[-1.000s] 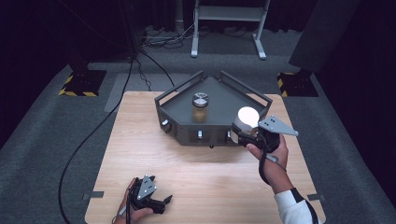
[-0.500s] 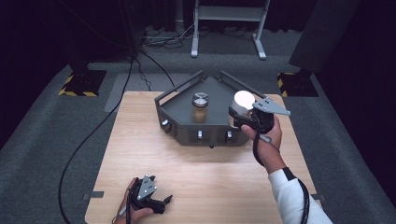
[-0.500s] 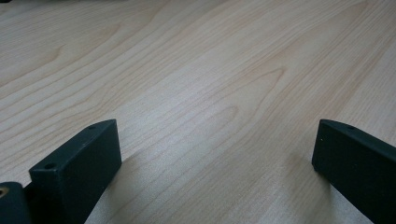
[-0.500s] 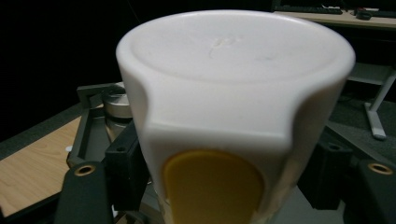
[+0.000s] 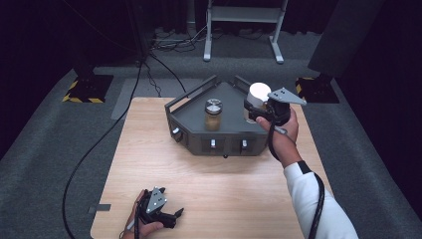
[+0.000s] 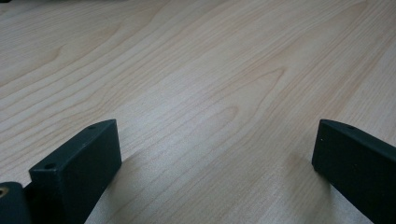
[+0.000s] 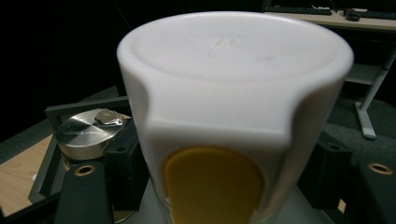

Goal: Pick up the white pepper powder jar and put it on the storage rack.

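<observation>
A white-lidded jar with yellow contents hangs over the right part of the dark grey tray, with my right gripper shut on it. In the right gripper view the jar stands upright between the two black jaws. A second jar with a silver lid stands upright in the tray's middle, and it appears again at the left of the right gripper view. My left gripper rests open near the table's front left edge, and its fingers sit wide apart over bare wood.
The tray has raised bar handles at its back corners and small knobs on its front wall. A black cable trails off the table's left side over grey carpet. A white metal stand is behind the table.
My right gripper has carried the white-lidded jar from the tray's right front corner up and back, over the tray's right part. The left gripper has not moved.
</observation>
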{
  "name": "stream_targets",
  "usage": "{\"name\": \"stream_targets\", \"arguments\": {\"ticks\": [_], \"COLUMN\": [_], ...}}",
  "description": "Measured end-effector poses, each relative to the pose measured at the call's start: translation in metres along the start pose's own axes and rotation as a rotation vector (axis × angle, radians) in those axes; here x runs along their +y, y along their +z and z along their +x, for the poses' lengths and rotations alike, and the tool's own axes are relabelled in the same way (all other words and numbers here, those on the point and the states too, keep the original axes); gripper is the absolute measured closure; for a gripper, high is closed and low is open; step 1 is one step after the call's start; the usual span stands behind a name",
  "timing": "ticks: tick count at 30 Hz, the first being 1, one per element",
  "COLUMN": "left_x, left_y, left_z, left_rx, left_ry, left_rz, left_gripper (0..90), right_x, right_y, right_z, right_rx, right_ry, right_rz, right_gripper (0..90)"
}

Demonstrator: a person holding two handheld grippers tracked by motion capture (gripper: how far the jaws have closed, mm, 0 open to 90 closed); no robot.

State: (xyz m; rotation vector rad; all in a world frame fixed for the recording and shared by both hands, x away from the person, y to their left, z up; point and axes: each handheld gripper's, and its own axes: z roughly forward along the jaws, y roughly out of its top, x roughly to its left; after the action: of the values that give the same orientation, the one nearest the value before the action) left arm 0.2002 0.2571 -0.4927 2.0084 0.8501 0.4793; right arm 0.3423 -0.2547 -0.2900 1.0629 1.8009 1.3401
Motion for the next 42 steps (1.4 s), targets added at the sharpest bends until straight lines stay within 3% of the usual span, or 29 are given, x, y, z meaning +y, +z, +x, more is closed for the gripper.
{"name": "stream_targets", "arguments": {"ticks": [10, 19, 37, 42], "left_x": [0.000, 0.000, 0.000, 0.000], "left_y": [0.000, 0.000, 0.000, 0.000], "left_z": [0.000, 0.000, 0.000, 0.000], "left_rx": [0.002, -0.001, -0.004, -0.004], "left_ry": [0.003, -0.001, -0.001, 0.002], "left_rz": [-0.002, -0.002, -0.004, -0.002], "left_gripper": [1.3, 1.3, 1.3, 1.3], "right_x": [0.005, -0.007, -0.029, -0.030], "right_y": [0.020, 0.032, 0.041, 0.041], "right_z": [-0.008, -0.011, -0.012, -0.011], "right_rx": [-0.018, -0.013, -0.007, -0.012], "right_ry": [0.002, 0.018, 0.048, 0.033], "right_rz": [0.021, 0.053, 0.091, 0.105], "right_gripper": [30.2, 30.2, 30.2, 30.2]}}
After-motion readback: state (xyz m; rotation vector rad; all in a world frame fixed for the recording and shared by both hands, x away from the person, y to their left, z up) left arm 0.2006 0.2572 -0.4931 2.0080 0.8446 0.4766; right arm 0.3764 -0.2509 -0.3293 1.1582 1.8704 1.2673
